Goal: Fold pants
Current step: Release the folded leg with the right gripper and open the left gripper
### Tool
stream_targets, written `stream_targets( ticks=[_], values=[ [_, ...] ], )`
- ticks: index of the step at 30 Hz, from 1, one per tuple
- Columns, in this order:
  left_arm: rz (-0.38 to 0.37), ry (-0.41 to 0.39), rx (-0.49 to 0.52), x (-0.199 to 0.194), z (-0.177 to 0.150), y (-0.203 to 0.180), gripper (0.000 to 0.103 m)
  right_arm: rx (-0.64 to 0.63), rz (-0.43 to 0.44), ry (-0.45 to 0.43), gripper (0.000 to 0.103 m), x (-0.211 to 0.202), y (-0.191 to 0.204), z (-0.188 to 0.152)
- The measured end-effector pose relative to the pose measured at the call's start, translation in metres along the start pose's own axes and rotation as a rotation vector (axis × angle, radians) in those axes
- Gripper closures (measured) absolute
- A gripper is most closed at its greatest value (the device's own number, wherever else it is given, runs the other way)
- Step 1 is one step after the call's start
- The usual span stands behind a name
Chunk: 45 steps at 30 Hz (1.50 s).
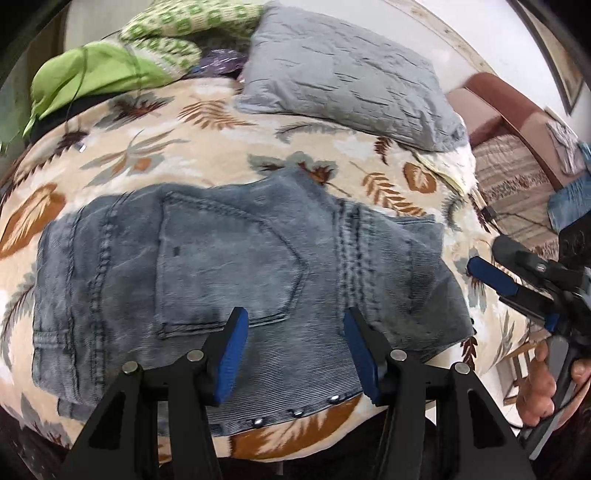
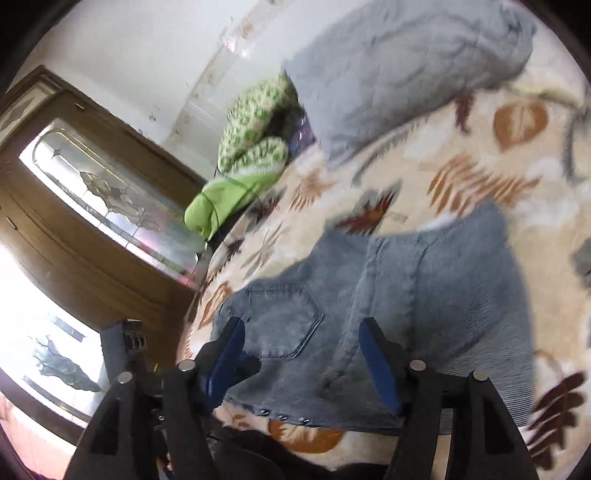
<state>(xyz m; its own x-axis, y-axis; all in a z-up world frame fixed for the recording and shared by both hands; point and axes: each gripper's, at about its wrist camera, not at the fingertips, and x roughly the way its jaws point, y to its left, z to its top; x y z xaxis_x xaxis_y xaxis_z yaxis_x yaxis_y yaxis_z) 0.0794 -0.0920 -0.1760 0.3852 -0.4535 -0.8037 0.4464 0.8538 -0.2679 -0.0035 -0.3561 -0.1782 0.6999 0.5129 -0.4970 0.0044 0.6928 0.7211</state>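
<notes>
Grey-blue jeans [image 1: 240, 258] lie folded into a compact bundle on a floral bedspread [image 1: 166, 147], back pocket up and the riveted waistband toward me. My left gripper [image 1: 295, 317] hovers over the near edge of the jeans, open, with nothing between its blue pads. My right gripper [image 1: 491, 254] hangs off the right edge of the bundle, held by a person's hand [image 1: 539, 384]. In the right wrist view the right gripper [image 2: 303, 326] is open above the jeans [image 2: 424, 295], and its pads touch no cloth.
A grey pillow [image 1: 343, 74] lies behind the jeans. Green clothes [image 1: 99, 74] and a green-white knit [image 1: 173, 33] are heaped at the back left. A wooden door with patterned glass [image 2: 92, 184] stands beside the bed. Striped bedding [image 1: 517, 177] lies to the right.
</notes>
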Motion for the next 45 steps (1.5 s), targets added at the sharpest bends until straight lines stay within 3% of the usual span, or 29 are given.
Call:
stream_targets(
  ticks=[4, 7, 9, 14, 17, 22, 28, 32, 36, 41, 45],
  values=[
    [0.007, -0.002, 0.053, 0.014, 0.006, -0.023, 0.048, 0.044, -0.082, -0.007, 0.035, -0.008, -0.025, -0.004],
    [0.010, 0.051, 0.111, 0.040, 0.005, -0.043, 0.048, 0.097, -0.165, 0.082, 0.041, 0.007, -0.053, -0.018],
    [0.044, 0.100, 0.166, 0.063, -0.002, -0.056, 0.048, 0.126, -0.222, 0.168, 0.050, 0.024, -0.067, -0.031],
    [0.055, 0.105, 0.179, 0.075, -0.012, -0.056, 0.048, 0.087, -0.214, 0.180, 0.054, 0.017, -0.063, -0.029],
    [0.043, 0.107, 0.195, 0.074, -0.015, -0.056, 0.048, 0.024, -0.223, 0.135, 0.054, 0.012, -0.051, -0.012],
    [0.021, 0.100, 0.192, 0.072, -0.021, -0.059, 0.048, -0.025, -0.222, 0.111, 0.054, 0.049, -0.030, 0.030],
    [-0.021, 0.093, 0.178, 0.069, -0.023, -0.054, 0.048, 0.011, -0.237, 0.272, 0.054, 0.126, -0.038, 0.048],
    [-0.072, 0.092, 0.121, 0.052, -0.023, -0.039, 0.048, -0.008, -0.255, 0.273, 0.055, 0.142, -0.036, 0.057],
    [-0.031, 0.001, 0.078, 0.009, -0.024, -0.010, 0.048, -0.034, -0.206, 0.229, 0.055, 0.120, -0.022, 0.051],
    [0.103, -0.145, -0.016, -0.063, -0.032, 0.050, 0.044, -0.049, -0.084, 0.203, 0.054, 0.093, 0.005, 0.011],
    [0.215, -0.194, -0.111, -0.094, -0.043, 0.095, 0.030, -0.082, -0.044, 0.205, 0.054, 0.089, 0.027, -0.024]
  ],
)
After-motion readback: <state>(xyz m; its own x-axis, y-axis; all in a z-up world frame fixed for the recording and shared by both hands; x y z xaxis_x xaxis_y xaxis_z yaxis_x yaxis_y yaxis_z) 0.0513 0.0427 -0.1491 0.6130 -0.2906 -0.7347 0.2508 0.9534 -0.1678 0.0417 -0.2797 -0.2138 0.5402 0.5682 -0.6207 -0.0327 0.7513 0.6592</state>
